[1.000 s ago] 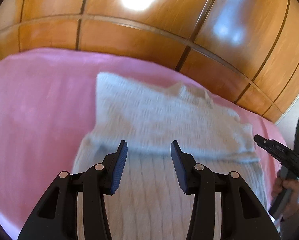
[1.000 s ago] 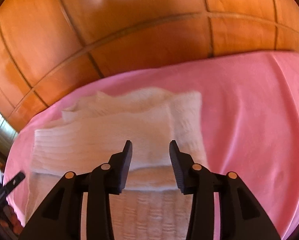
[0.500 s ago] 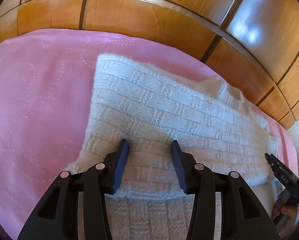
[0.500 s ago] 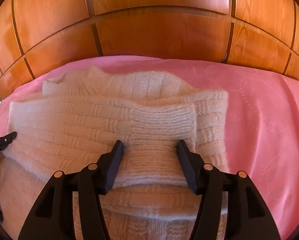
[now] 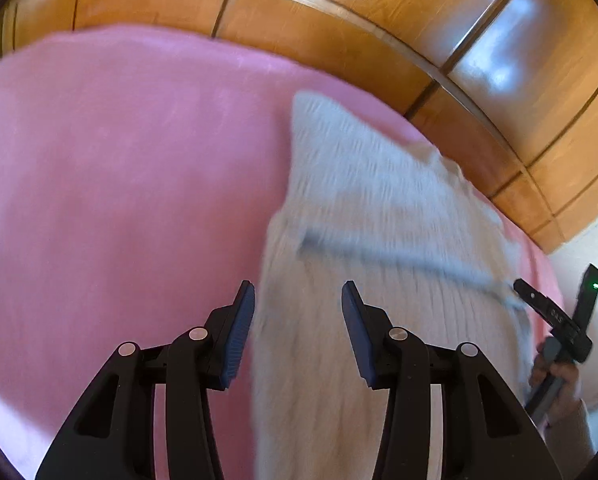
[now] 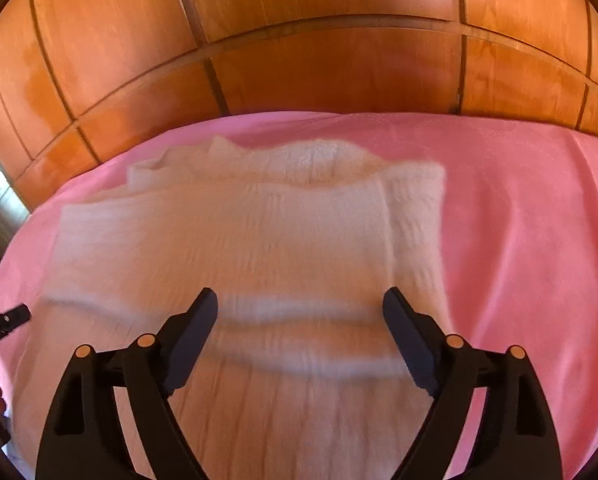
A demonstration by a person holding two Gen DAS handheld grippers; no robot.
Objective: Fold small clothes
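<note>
Sweater (image 6: 235, 248), a cream cable-knit, lies flat on the pink bedspread (image 6: 519, 240) with its upper part already turned down over its ribbed lower body, making a fold edge that crosses the garment side to side. Beyond the sweater, past the bedspread's far edge, stands a panelled wooden wall (image 6: 339, 72).

It looks soft, thick and fairly light; the knit should stretch and sag if lifted from one point, and layers may slide over each other. A sound hold, I judge, is at the corners of the ribbed hem or the two ends of the fold edge, pinching both layers together.

Right gripper (image 6: 301, 308) hovers over the fold edge near the sweater's right side, its jaws opening, with nothing pinched between them. Left gripper (image 5: 299, 292) sits over the sweater's left border, jaws parted about halfway and empty, knit beneath them.

In the left wrist view a few pale characters show on the right gripper's body, too blurred to read; no brand or label shows on the sweater
</note>
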